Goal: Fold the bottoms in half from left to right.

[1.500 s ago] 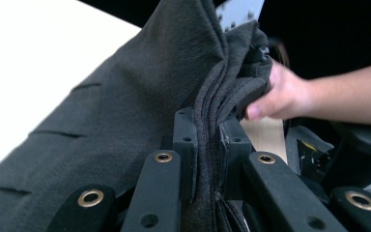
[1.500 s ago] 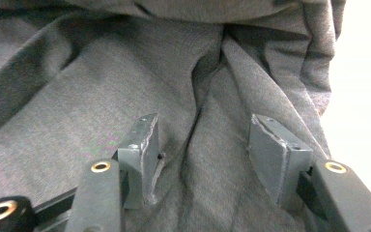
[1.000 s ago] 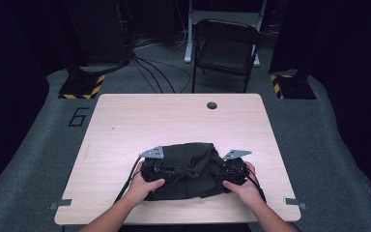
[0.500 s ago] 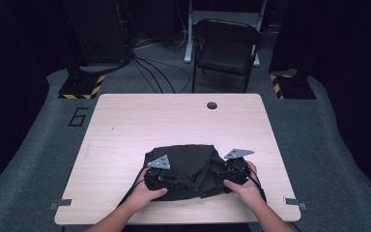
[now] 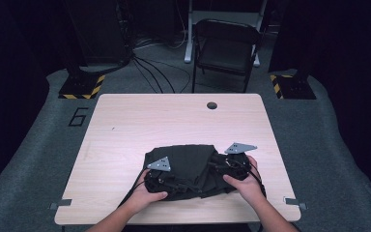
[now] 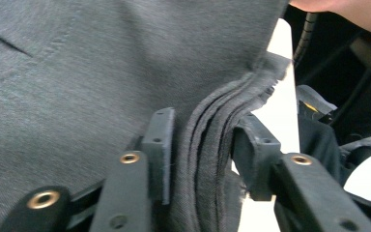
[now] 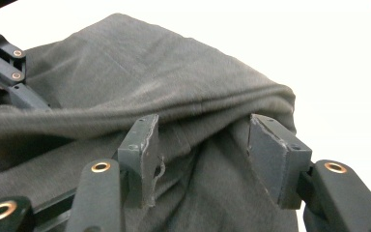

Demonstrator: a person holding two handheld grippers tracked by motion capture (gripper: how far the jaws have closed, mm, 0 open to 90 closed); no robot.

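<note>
Folding step on the dark garment (image 5: 188,169), bunched at the near edge of the desk (image 5: 125,125) between the two tools. Left tool (image 6: 198,145) has just been opening — jaws now released, a stacked fabric edge standing loose in the gap. Right tool (image 7: 200,154) looks clenched on a thick fold of the same cloth. Next, I'd judge: back the left tool off the edge and regrasp a free corner — avoid dragging layers.
</note>
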